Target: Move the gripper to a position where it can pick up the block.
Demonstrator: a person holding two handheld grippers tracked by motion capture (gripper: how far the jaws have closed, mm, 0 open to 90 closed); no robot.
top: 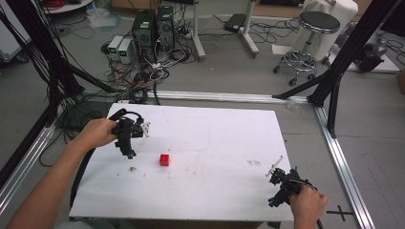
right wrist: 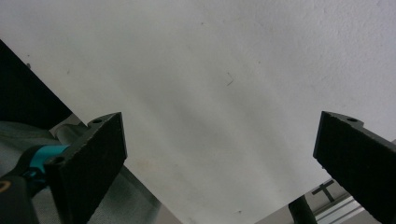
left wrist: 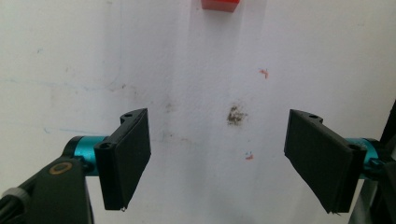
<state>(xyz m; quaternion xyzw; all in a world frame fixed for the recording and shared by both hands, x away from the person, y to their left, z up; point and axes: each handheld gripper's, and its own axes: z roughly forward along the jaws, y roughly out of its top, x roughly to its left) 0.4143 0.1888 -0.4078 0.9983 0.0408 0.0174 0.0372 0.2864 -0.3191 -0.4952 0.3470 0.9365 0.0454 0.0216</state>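
A small red cube point(top: 164, 160) lies on the white table point(top: 215, 138), left of centre. In the left gripper view the red cube point(left wrist: 220, 4) is cut by the top edge, well ahead of the jaws. My left gripper point(top: 130, 153) hangs over the table's left part, a short way left of the cube, pointing down; it point(left wrist: 219, 158) stands open with nothing between its pads. My right gripper point(top: 272, 202) sits at the table's front right corner, far from the cube; it point(right wrist: 219, 163) is open wide over bare tabletop near the edge.
Dirt smudges point(left wrist: 236, 114) mark the white table just ahead of the left gripper. Beyond the table lie computers point(top: 153, 28), tangled cables and a black stool point(top: 310, 28). Black frame posts point(top: 344, 62) and aluminium rails point(top: 344, 162) flank the table.
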